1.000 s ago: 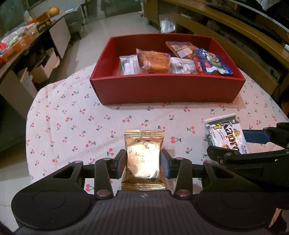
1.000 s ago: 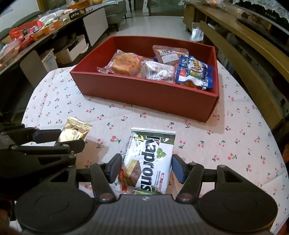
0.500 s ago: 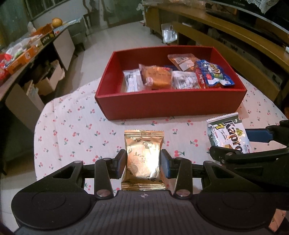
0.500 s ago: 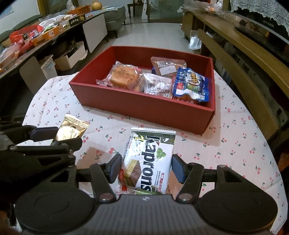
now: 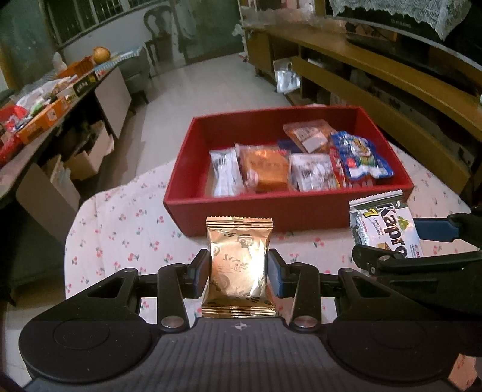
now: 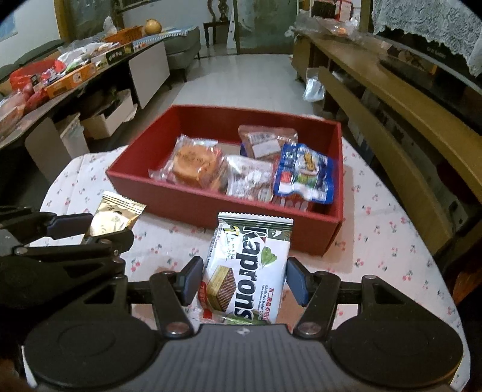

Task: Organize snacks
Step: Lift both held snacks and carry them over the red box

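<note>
A home living room: a cherry-print cloth (image 5: 120, 229) covers the round surface at centre, a grey sofa (image 6: 180, 45) stands upper centre-left, a long wooden TV cabinet (image 5: 376, 78) with lace cover (image 6: 427, 27) runs along the right.

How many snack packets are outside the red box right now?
2: the gold packet in the left gripper, and the Kaprons wafer pack in the right gripper. Others may be out of view.

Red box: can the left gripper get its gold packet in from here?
Probably yes. The left gripper is shut on the gold packet, nothing stands between it and the red box, and the box's left end is bare. The right gripper is off to the side.
</note>
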`<action>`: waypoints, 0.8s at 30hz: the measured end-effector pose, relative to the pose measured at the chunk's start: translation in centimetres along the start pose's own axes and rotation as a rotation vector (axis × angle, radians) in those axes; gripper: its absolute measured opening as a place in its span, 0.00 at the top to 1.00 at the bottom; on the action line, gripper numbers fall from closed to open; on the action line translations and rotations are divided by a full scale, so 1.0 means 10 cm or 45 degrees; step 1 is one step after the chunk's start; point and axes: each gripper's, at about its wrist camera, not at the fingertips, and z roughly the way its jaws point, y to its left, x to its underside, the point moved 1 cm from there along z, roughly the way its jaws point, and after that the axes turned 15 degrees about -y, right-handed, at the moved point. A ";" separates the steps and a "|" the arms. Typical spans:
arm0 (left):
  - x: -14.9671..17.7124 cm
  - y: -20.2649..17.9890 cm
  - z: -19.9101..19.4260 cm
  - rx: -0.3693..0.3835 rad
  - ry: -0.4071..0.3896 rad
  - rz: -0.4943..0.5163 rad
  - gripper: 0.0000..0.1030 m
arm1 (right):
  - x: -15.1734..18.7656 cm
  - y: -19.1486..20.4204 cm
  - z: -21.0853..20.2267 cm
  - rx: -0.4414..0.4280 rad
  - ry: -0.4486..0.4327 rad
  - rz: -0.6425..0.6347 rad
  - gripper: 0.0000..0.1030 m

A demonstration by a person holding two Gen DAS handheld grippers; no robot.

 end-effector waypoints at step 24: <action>-0.69 0.00 0.49 -0.011 -0.117 -0.037 0.54 | -0.69 -0.29 0.46 0.083 -0.108 0.126 0.29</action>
